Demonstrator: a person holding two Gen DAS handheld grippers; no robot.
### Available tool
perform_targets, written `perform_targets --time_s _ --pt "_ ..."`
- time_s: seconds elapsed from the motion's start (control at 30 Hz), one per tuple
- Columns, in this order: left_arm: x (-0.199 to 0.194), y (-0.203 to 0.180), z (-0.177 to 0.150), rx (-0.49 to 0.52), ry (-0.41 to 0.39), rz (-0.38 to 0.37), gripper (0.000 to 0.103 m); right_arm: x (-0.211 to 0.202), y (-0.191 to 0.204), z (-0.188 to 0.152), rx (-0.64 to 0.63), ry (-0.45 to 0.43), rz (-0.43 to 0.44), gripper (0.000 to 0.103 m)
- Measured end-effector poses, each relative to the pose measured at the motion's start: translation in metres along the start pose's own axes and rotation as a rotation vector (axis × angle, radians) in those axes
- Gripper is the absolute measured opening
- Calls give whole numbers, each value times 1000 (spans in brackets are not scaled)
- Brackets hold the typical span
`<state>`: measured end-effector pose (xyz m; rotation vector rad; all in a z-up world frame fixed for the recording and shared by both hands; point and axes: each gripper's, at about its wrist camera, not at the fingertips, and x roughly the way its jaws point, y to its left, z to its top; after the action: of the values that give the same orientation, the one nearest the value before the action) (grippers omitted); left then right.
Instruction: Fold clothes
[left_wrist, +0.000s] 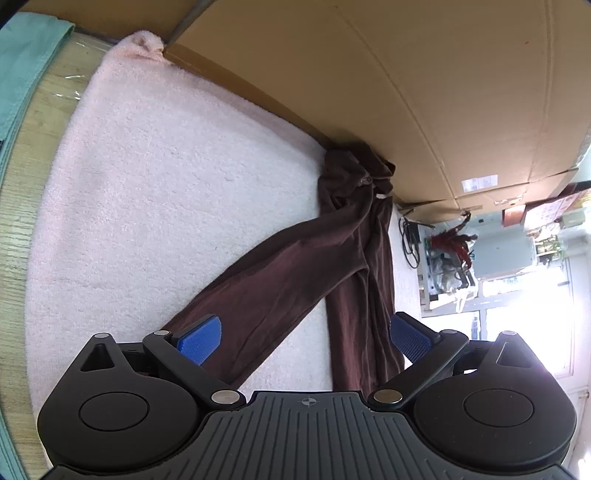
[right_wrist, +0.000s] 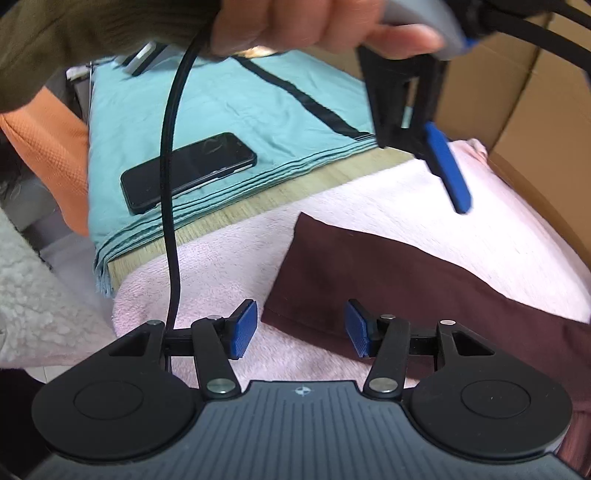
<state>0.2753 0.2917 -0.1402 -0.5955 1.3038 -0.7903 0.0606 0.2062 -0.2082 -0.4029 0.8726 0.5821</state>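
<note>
a light wooden table (right_wrist: 258, 201) carries a pink towel (left_wrist: 159, 192) and folded teal cloth (right_wrist: 221, 107).

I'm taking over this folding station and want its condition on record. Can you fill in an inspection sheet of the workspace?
Surface: pink towel spread over a wooden table.
Job's things: brown trousers lying flat on the towel, legs apart, waist bunched against the cardboard.
Clutter: phone on a folded teal cloth; orange fabric beside it.
Grippers: left gripper open above the trouser legs; right gripper open over a leg end, nothing gripped.
Cables: black cable hanging from the hand across the phone.
Surroundings: cardboard boxes along the far edge; cluttered shelf and bright window beyond.
</note>
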Motion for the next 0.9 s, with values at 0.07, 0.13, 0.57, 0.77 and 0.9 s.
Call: perform_targets --time_s 0.07,0.13,0.57,0.77,0.9 --pt "-2 1 -1 1 -6 5 103 5 2 0 4 8 -10 57" --pt "-4 3 -2 -5 -10 8 103 9 0 0 19 19 -6 54" --pt "-6 -27 23 23 -84 -23 103 -106 -91 -28 562 -159 -58 10" --pt "44 -75 32 111 -1 -35 103 -218 -141 -135 1091 -382 -318 10" --pt "90 -108 27 168 72 -34 103 -274 -147 -206 1301 -468 -514 10"
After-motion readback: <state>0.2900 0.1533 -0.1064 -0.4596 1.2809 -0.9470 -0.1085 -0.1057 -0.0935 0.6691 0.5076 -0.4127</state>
